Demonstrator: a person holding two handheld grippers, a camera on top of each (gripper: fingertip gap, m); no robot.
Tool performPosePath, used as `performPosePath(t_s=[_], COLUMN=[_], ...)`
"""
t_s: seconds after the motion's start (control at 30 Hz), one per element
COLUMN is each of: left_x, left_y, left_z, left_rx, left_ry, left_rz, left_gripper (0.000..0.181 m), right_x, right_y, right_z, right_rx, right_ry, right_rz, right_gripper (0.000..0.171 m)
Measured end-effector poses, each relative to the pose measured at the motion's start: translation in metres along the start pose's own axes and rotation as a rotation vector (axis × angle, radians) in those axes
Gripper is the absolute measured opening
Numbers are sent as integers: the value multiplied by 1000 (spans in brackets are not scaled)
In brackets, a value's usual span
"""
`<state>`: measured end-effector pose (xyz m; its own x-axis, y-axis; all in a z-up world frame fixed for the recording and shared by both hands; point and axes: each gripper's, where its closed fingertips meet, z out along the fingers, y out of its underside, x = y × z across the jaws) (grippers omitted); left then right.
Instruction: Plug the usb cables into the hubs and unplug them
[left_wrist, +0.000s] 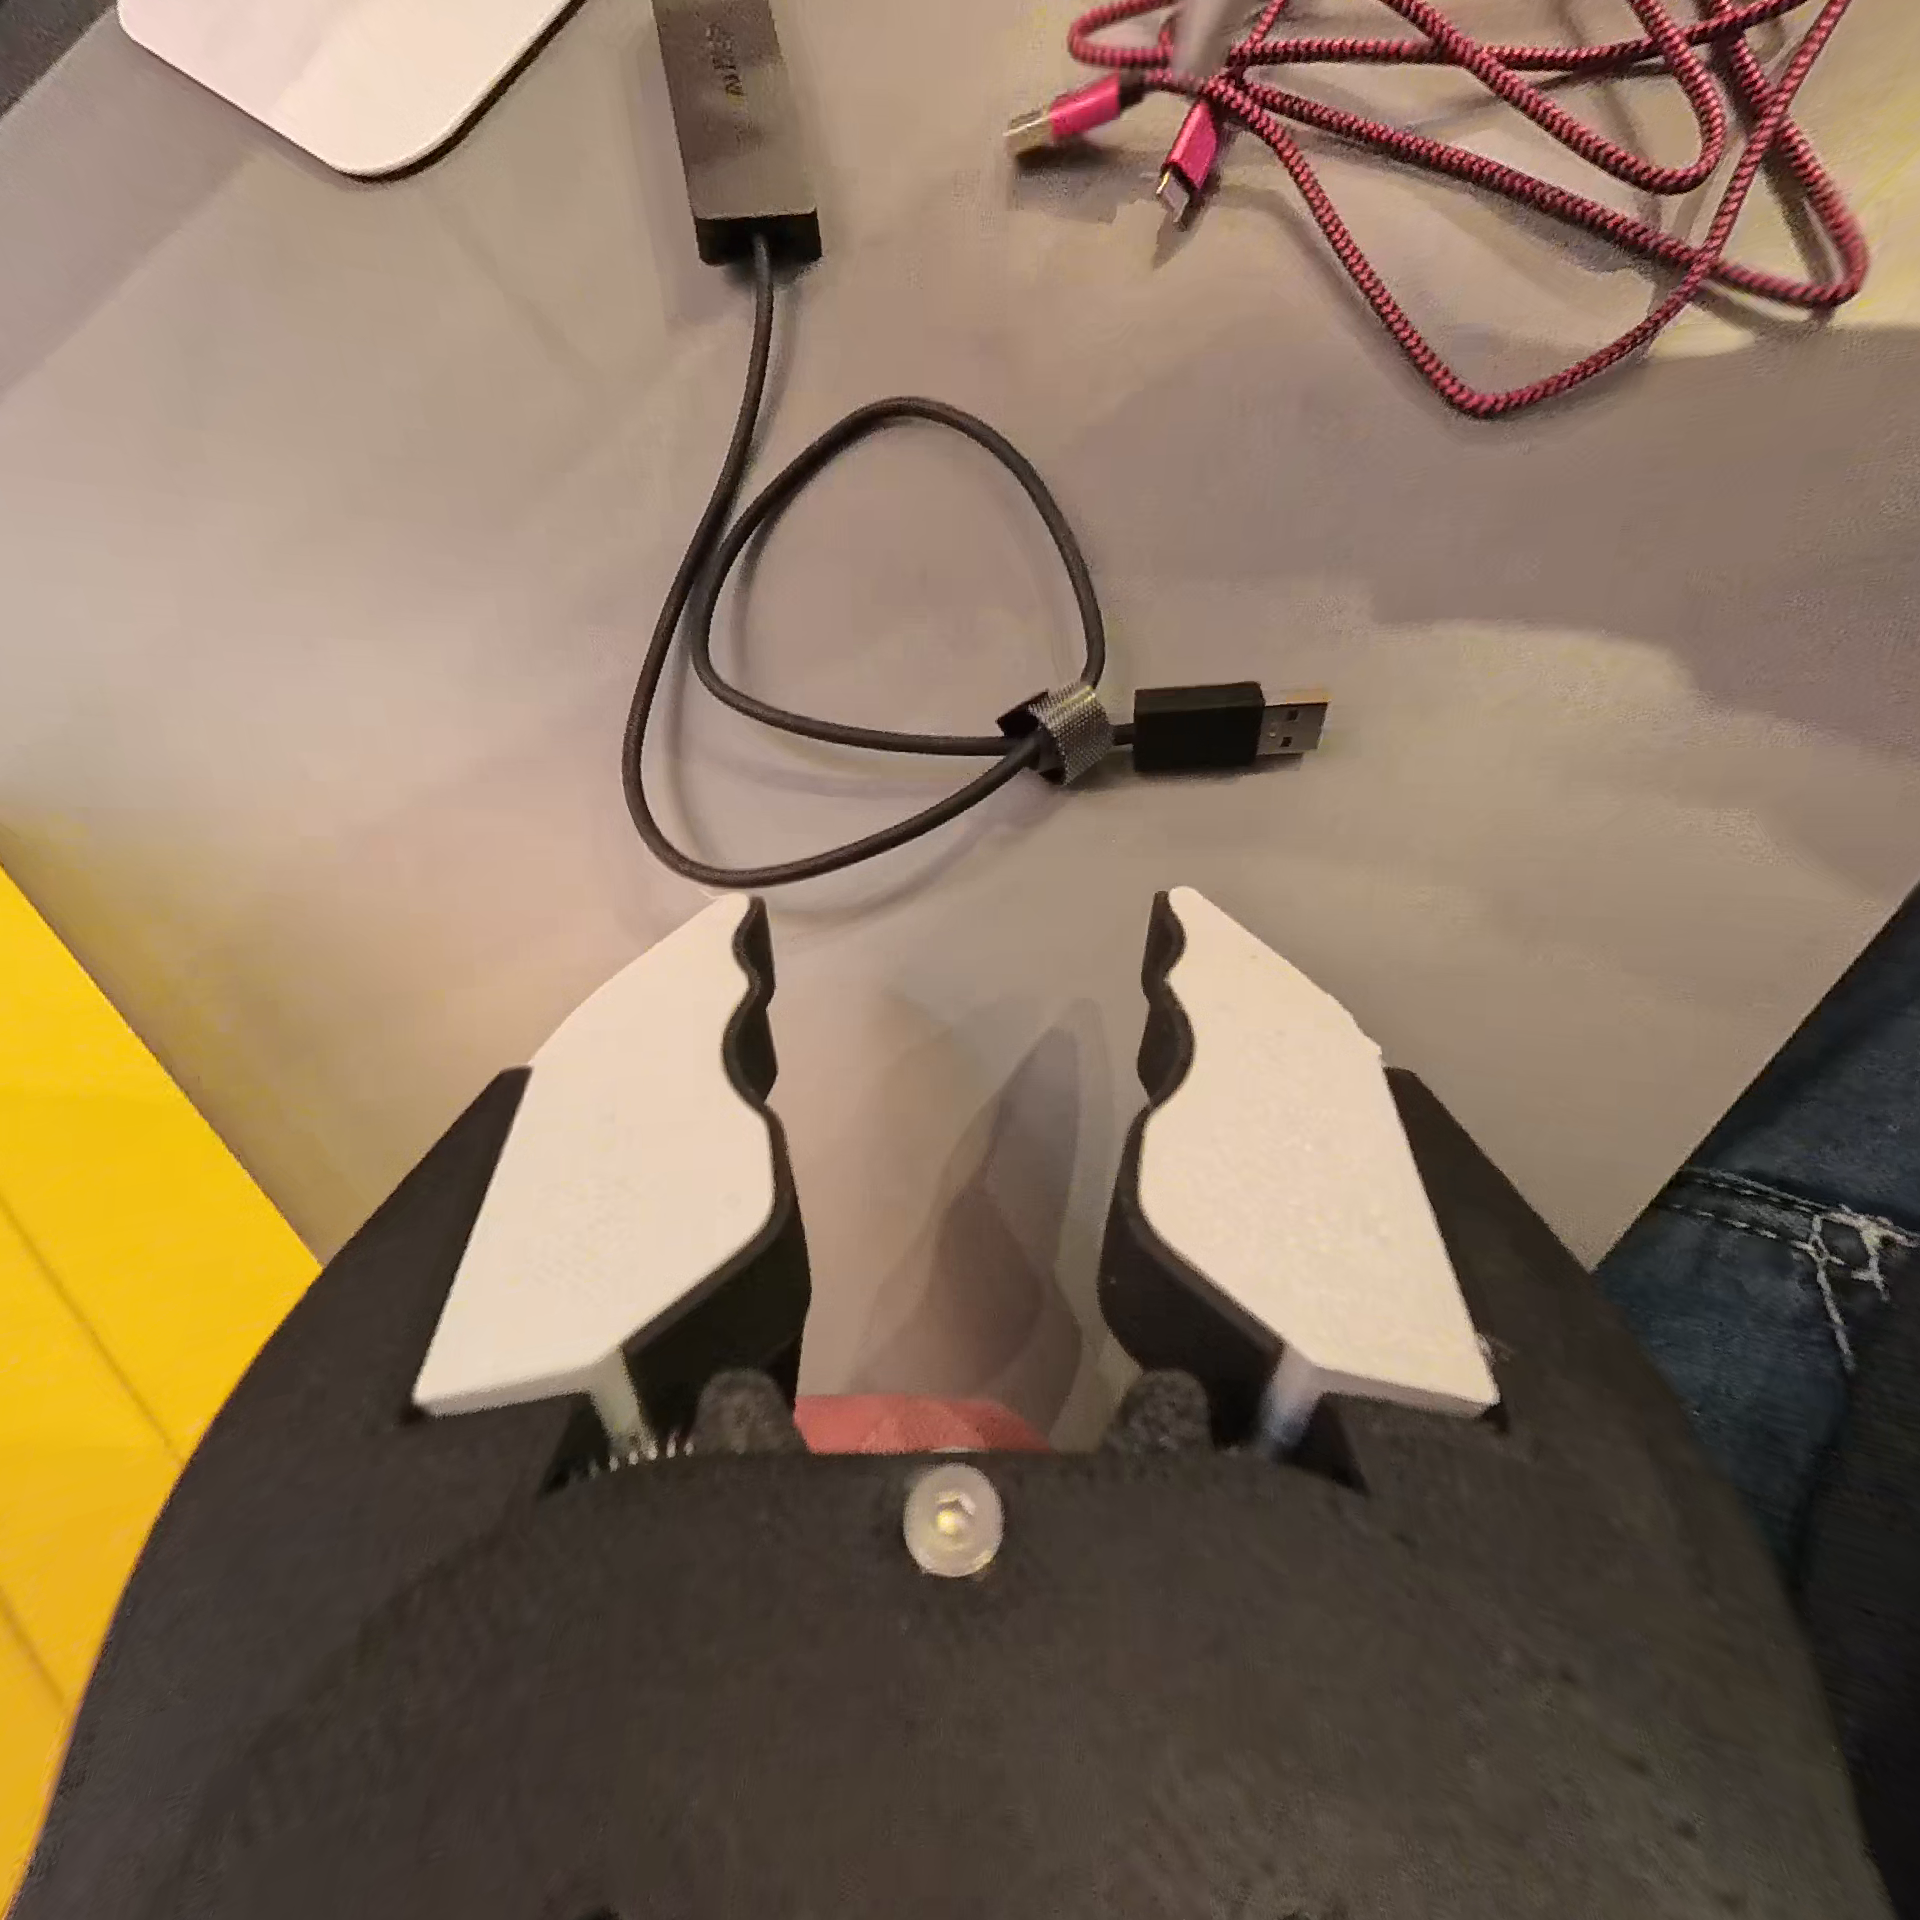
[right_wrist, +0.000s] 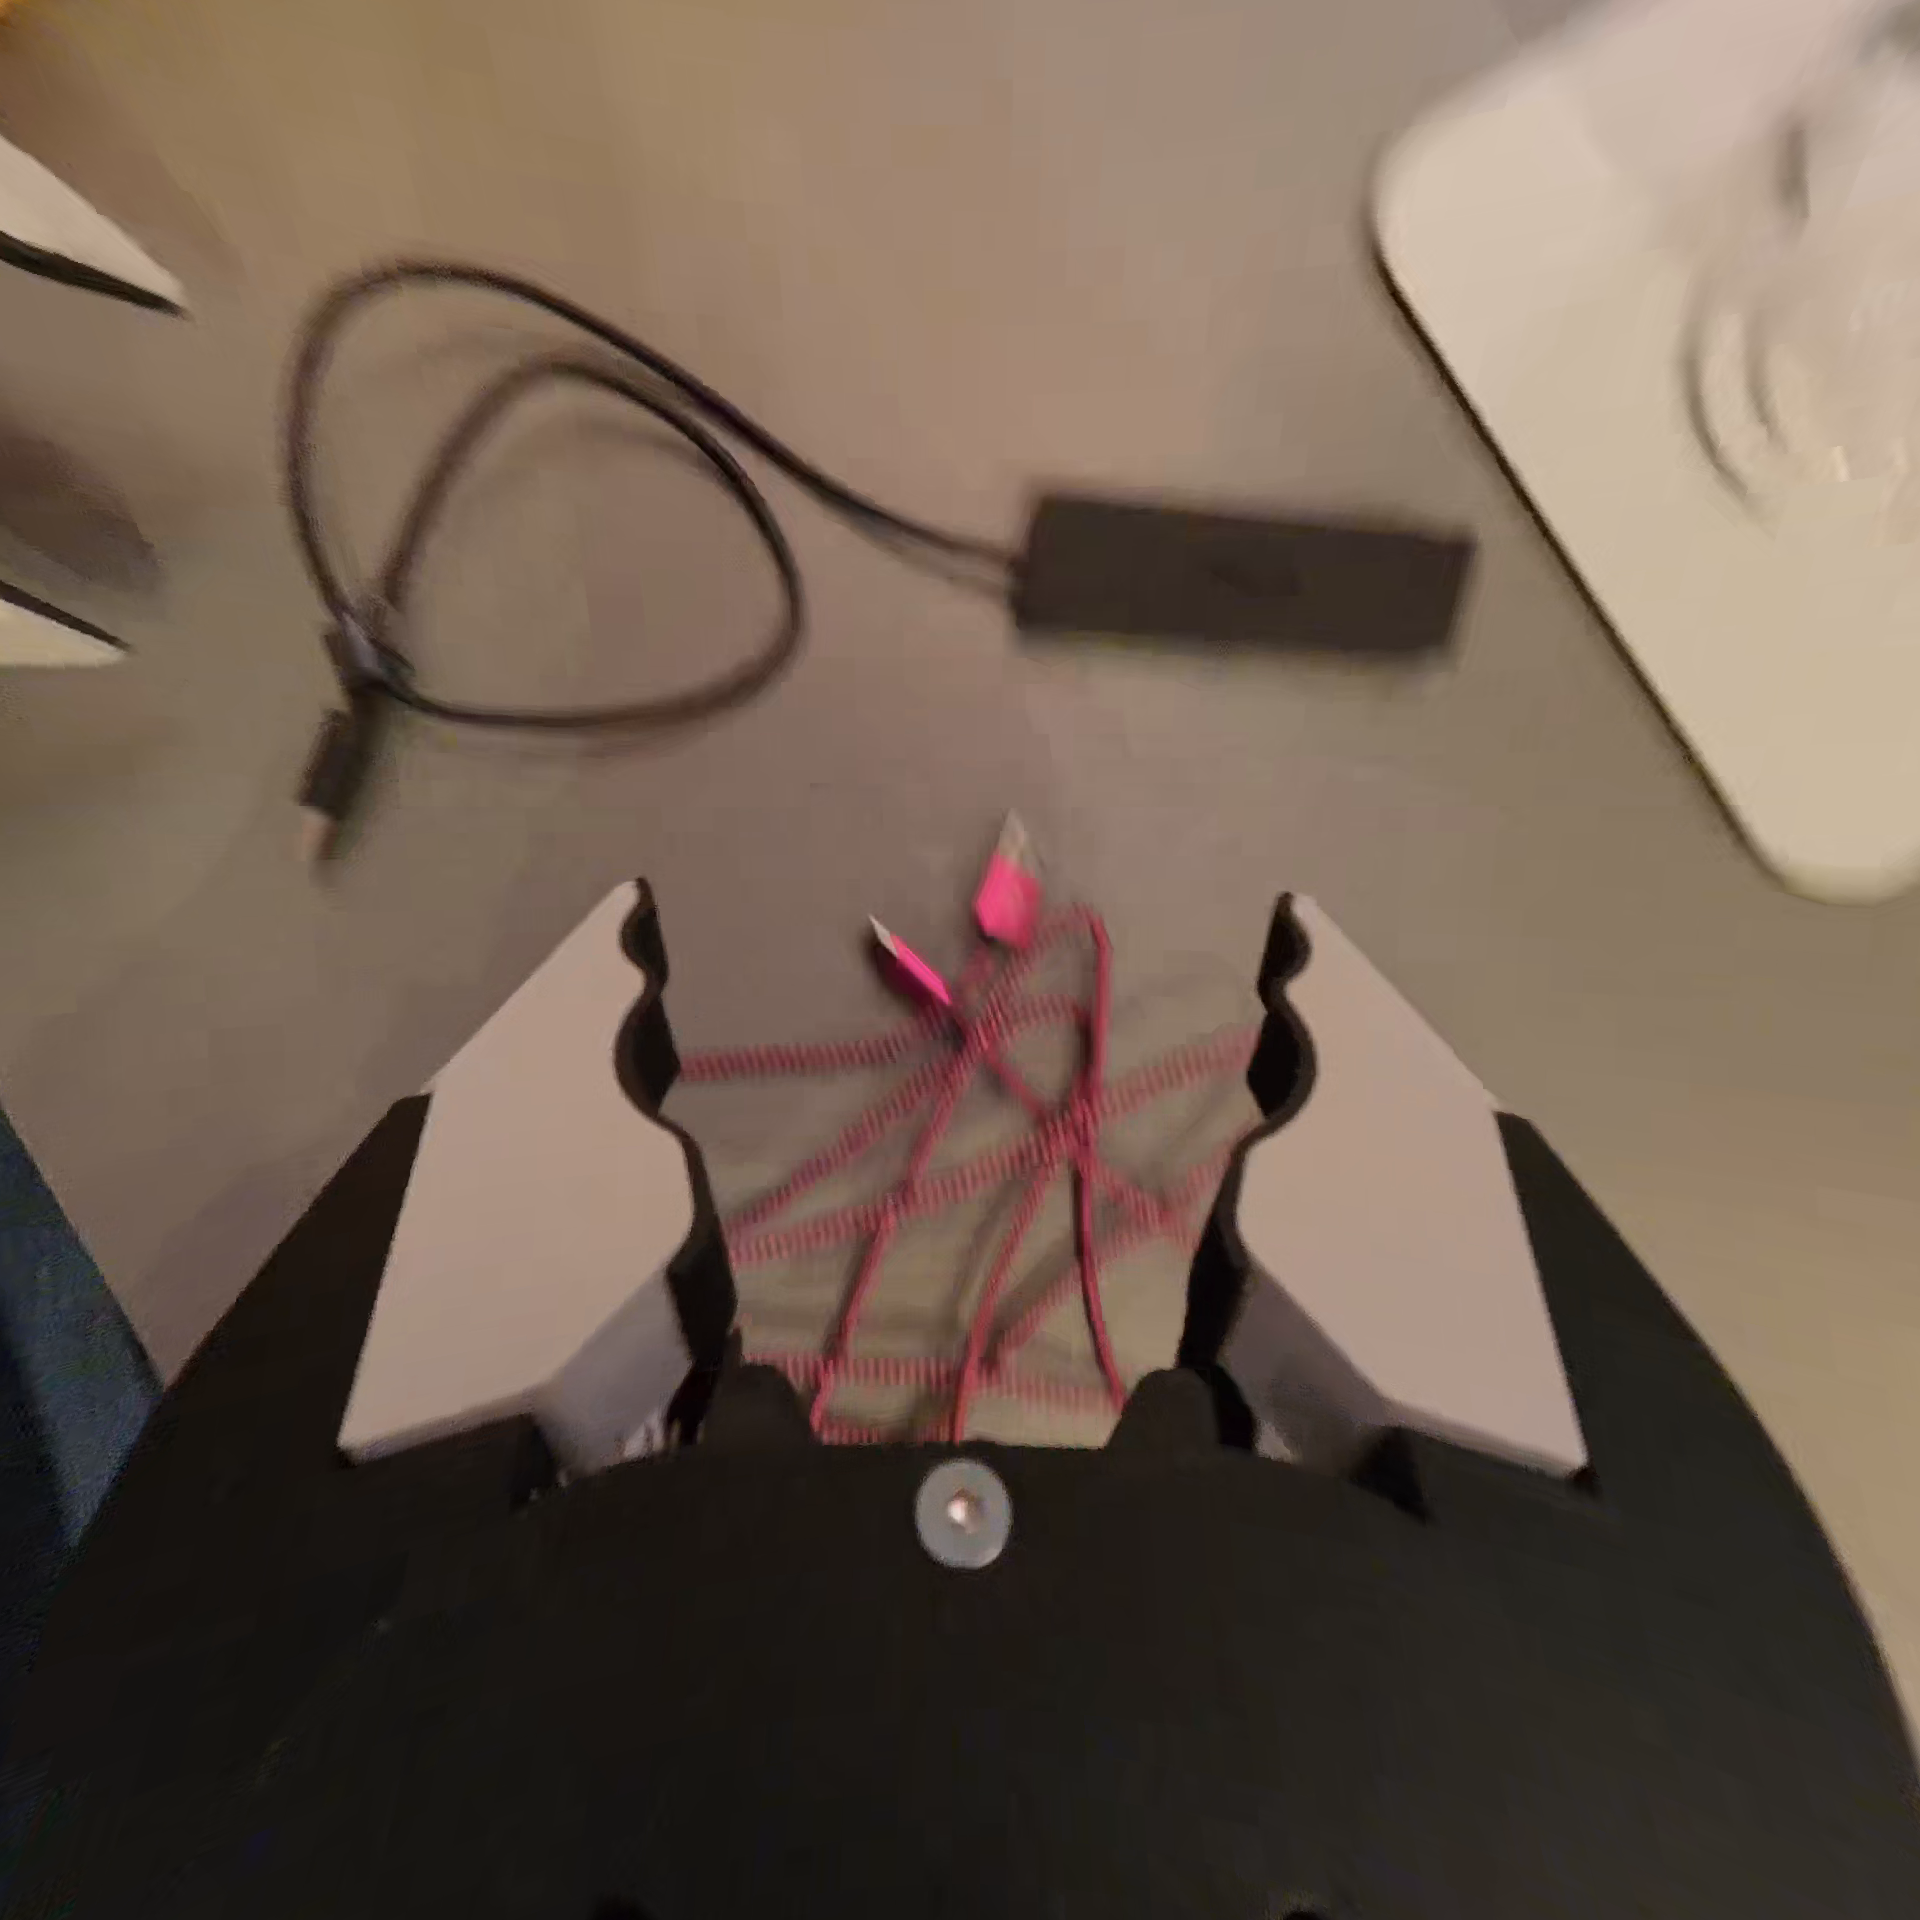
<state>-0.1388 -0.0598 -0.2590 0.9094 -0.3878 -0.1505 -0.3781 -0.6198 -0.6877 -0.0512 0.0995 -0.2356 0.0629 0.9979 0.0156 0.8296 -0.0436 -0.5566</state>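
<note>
A dark USB hub (left_wrist: 732, 114) lies at the top of the left wrist view; its black cable (left_wrist: 727, 582) loops toward me, bound by a strap, and ends in a loose USB-A plug (left_wrist: 1231, 727). A pink braided cable (left_wrist: 1558, 177) lies tangled at top right with a USB-A plug (left_wrist: 1070, 114) and a smaller plug (left_wrist: 1190, 156), both free. My left gripper (left_wrist: 956, 914) is open and empty, short of the black loop. The blurred right wrist view shows the hub (right_wrist: 1242, 582), and my right gripper (right_wrist: 961, 909) open over the pink cable (right_wrist: 977, 1153), its plugs (right_wrist: 1003, 894) between the fingertips.
A white flat stand base (left_wrist: 343, 73) lies at the top left, near the hub; it also shows in the right wrist view (right_wrist: 1662, 436). A yellow surface (left_wrist: 114, 1195) borders the grey table (left_wrist: 312, 520) on the left. A person's jeans (left_wrist: 1787, 1247) are at the right edge.
</note>
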Motion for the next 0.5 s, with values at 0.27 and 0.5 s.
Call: performPosePath(t_s=[0.27, 0.5], left_x=[16, 21], left_y=[-7, -17], left_z=[9, 12], left_rx=[2, 14], left_ry=[46, 46], left_rz=[24, 56], left_gripper=[68, 68], right_x=[-1, 2], right_y=[108, 91], right_z=[-5, 0], right_rx=[-172, -62], right_ry=[152, 146], right_rz=[258, 248], right_gripper=[134, 48])
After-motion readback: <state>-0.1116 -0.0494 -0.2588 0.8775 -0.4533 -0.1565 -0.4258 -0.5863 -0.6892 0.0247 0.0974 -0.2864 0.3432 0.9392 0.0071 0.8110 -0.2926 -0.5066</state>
